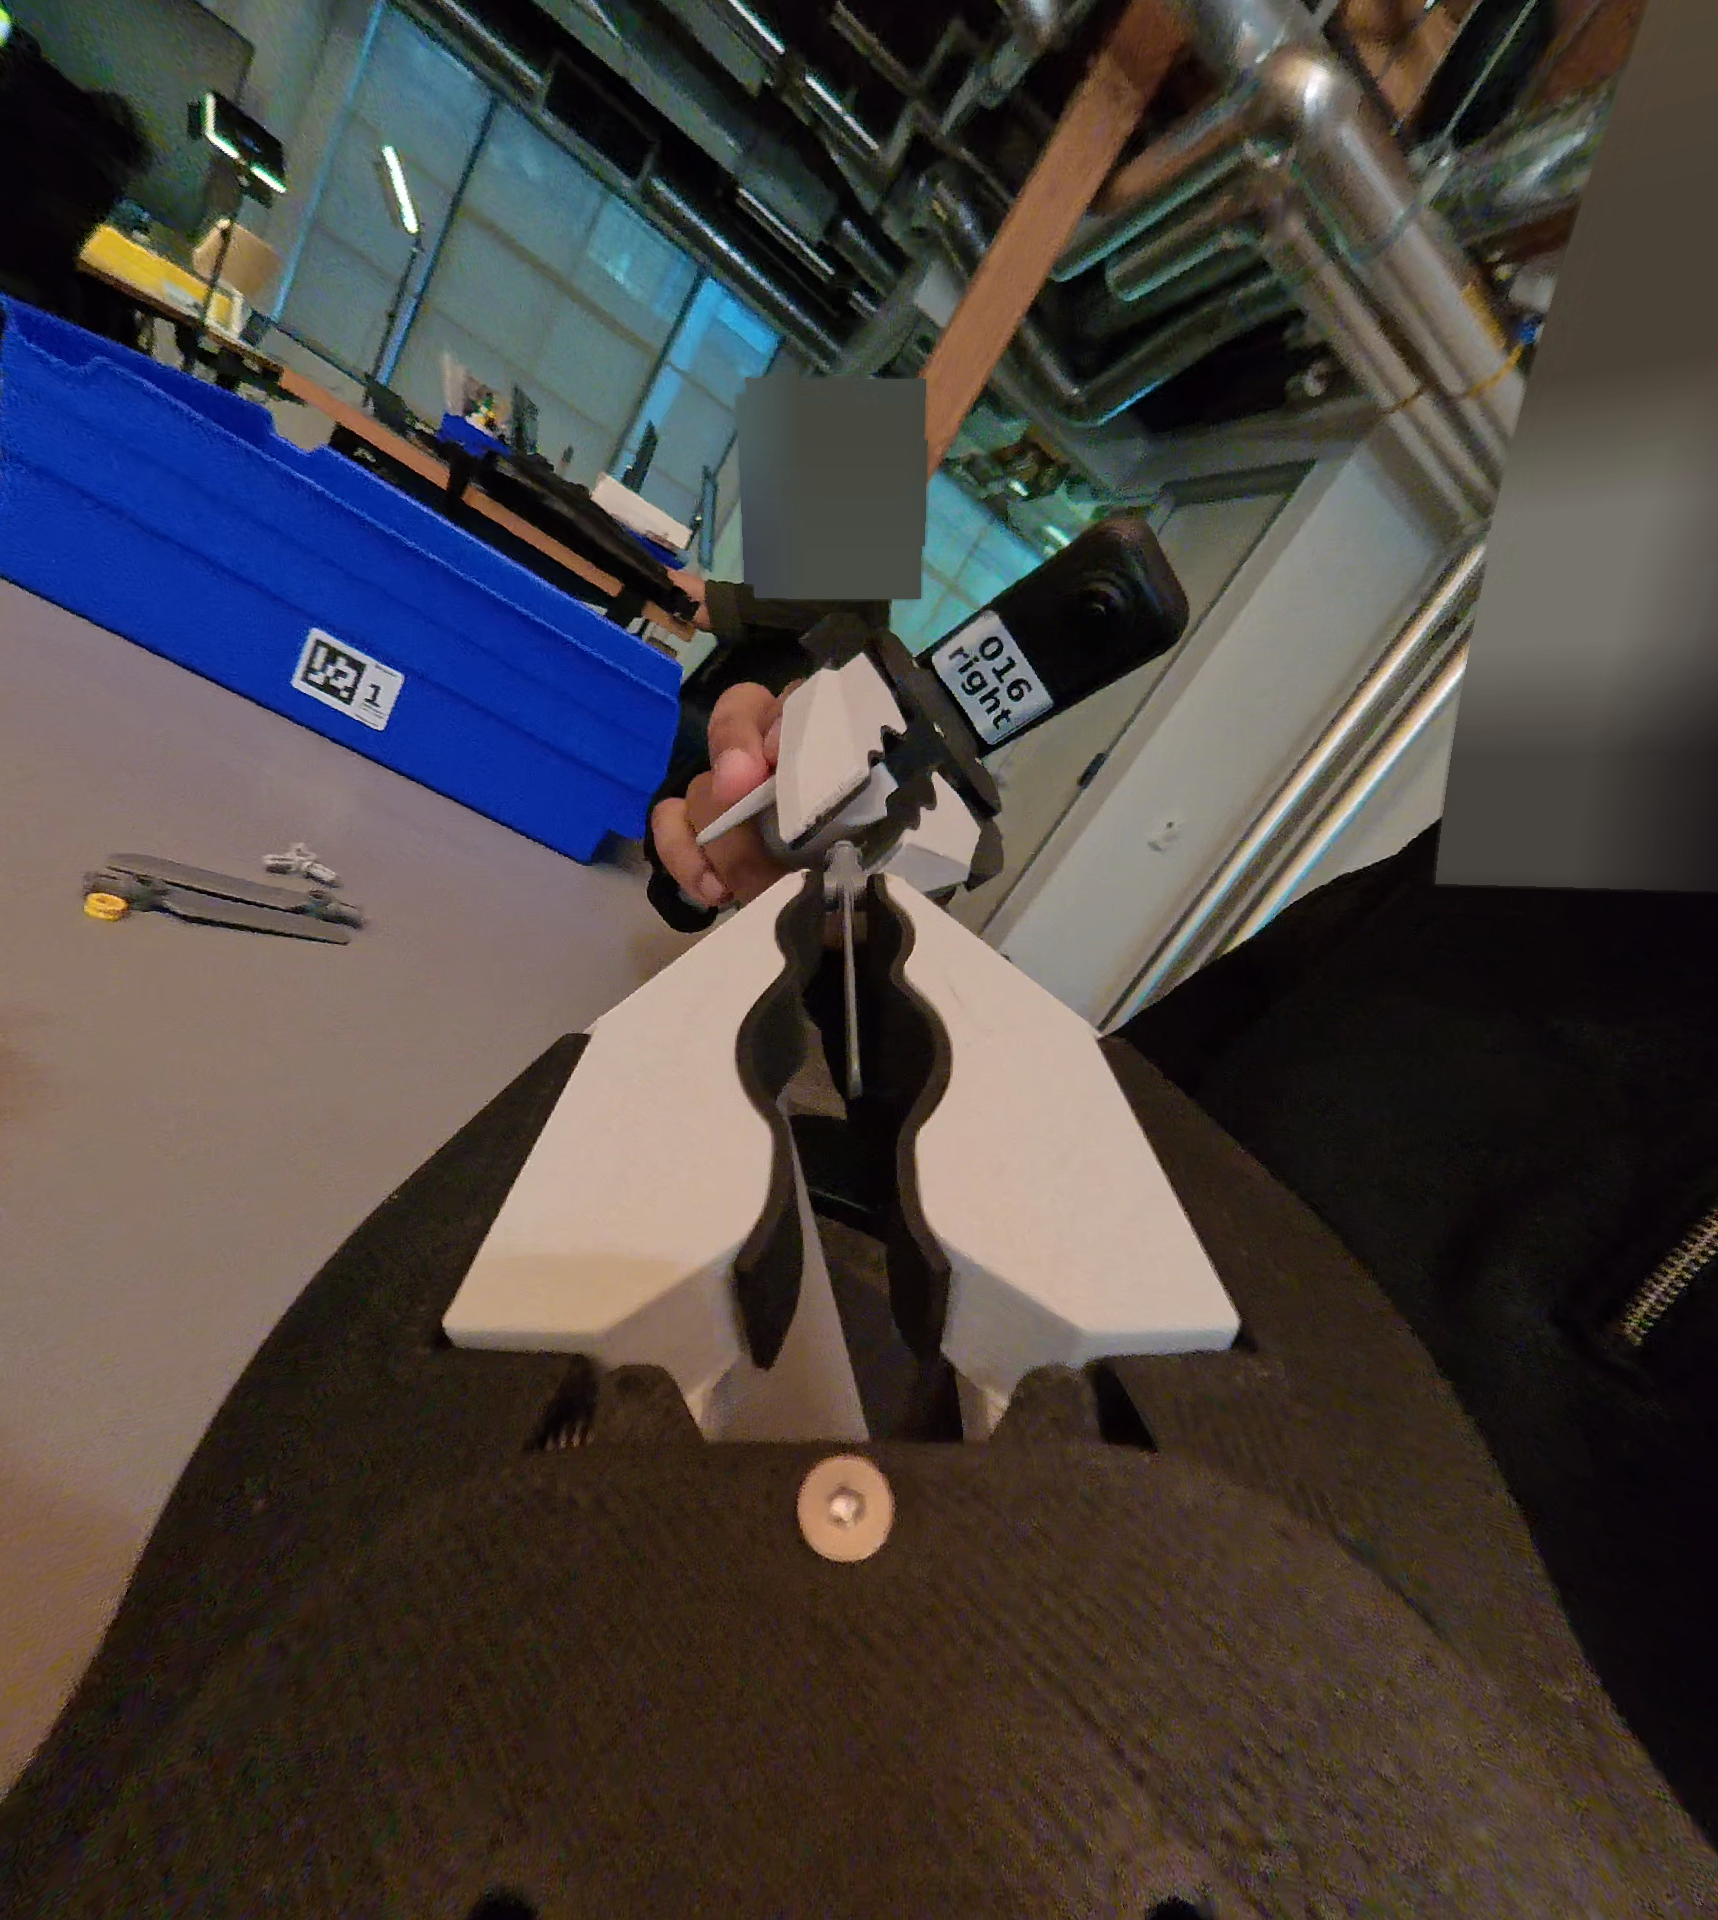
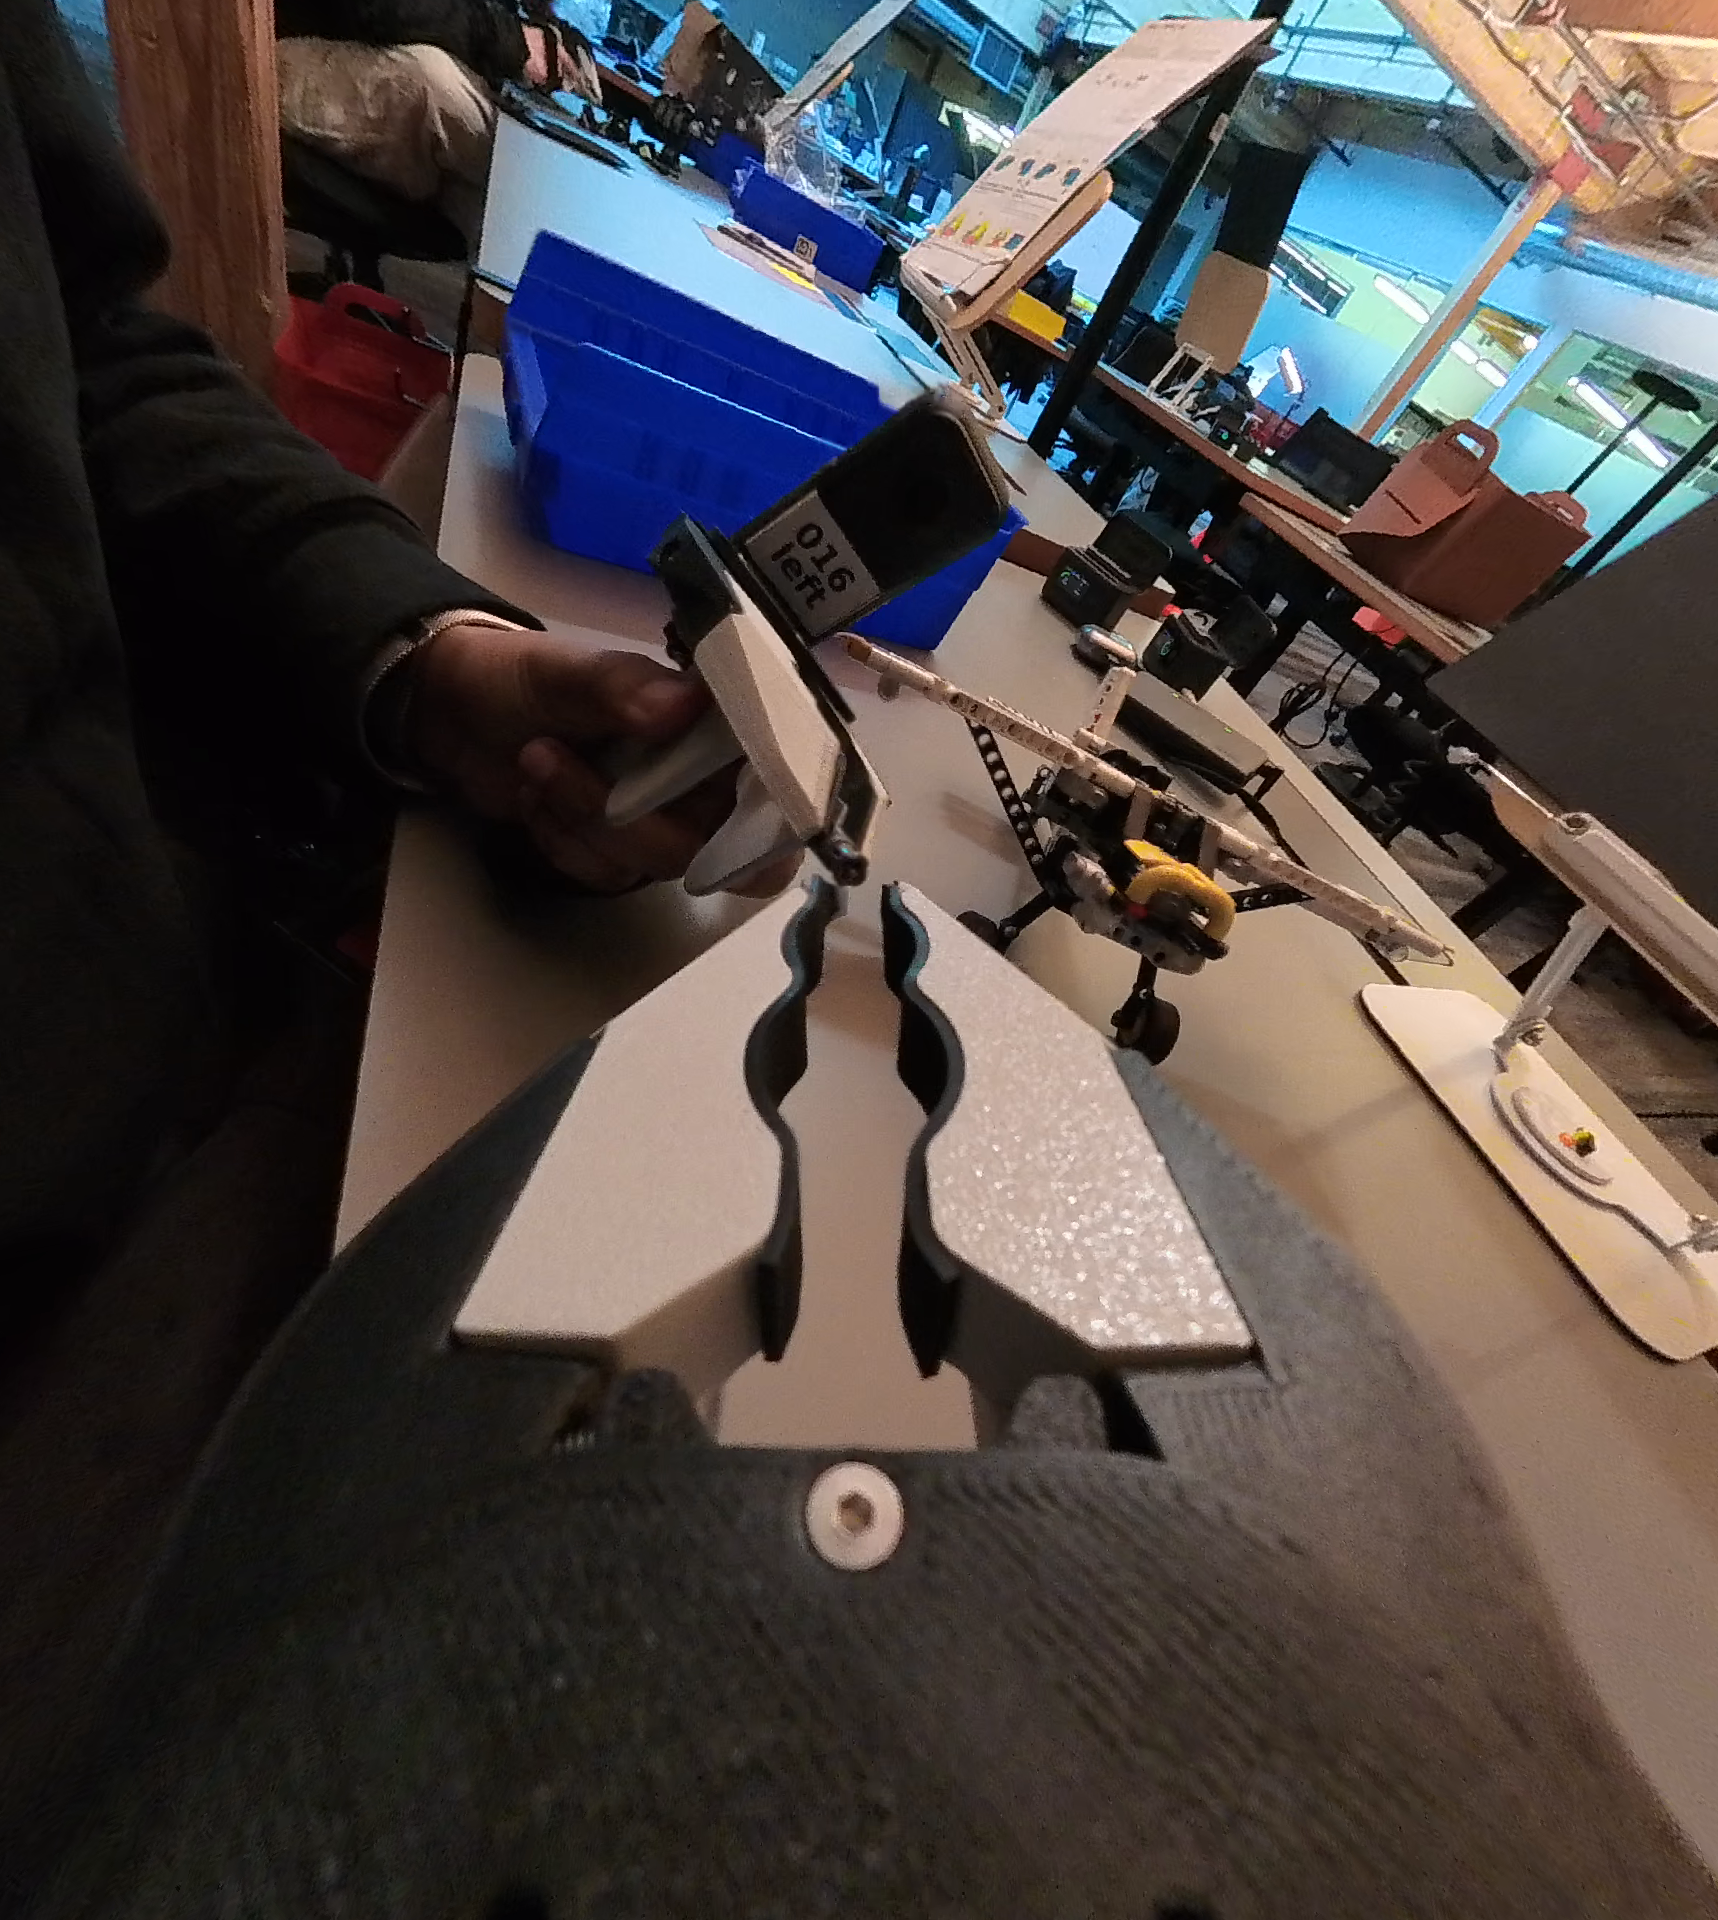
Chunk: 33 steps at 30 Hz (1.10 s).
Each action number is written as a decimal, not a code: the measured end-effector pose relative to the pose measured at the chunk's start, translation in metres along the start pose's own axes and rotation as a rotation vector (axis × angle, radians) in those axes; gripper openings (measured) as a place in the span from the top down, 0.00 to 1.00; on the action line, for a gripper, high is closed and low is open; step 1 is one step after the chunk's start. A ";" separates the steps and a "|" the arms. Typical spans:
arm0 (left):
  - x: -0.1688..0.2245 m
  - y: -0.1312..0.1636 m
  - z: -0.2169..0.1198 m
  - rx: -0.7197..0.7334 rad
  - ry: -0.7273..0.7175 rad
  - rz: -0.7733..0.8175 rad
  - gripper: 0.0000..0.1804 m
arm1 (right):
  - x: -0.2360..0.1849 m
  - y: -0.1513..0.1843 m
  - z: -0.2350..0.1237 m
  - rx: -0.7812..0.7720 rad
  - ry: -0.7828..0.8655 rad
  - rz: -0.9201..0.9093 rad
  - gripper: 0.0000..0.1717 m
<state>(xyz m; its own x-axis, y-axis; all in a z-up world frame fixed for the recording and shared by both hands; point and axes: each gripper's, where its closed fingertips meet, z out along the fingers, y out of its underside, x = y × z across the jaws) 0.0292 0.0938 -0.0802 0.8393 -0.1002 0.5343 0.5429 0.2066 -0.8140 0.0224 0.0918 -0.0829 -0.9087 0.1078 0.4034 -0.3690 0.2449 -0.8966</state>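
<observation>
A: Gripping a thin grey rod (image 1: 850, 997), the left gripper (image 1: 842, 883) has its jaws nearly closed on it; a small connector sits at the rod's tip.
B: Right gripper (image 2: 853, 902)?
A: Narrowly parted, nothing between the pads, tips just beside the left one's.
B: Beyond?
A: Brick-built model plane (image 2: 1146, 831) on the table (image 2: 1250, 1122); blue bin (image 2: 689, 436) farther back.

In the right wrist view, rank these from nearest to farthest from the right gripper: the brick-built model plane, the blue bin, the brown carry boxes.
1. Brick-built model plane, just right of the right gripper.
2. Blue bin, behind, upper left.
3. Brown carry boxes, on the far table, upper right.
</observation>
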 end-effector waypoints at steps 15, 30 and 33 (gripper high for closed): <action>0.007 0.002 0.002 -0.008 0.046 -0.006 0.97 | -0.007 -0.009 0.001 -0.008 -0.001 -0.086 0.97; -0.010 -0.006 -0.003 0.040 -0.064 0.006 0.79 | 0.099 0.133 -0.087 -0.419 0.574 0.640 0.97; -0.008 -0.005 -0.002 0.033 -0.050 0.006 0.81 | 0.093 0.154 -0.084 -0.475 0.562 0.733 0.97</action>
<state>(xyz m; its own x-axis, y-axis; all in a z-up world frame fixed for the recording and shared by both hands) 0.0203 0.0918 -0.0807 0.8394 -0.0508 0.5411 0.5363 0.2391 -0.8095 -0.1027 0.2203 -0.1685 -0.6118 0.7874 -0.0756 0.4630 0.2790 -0.8413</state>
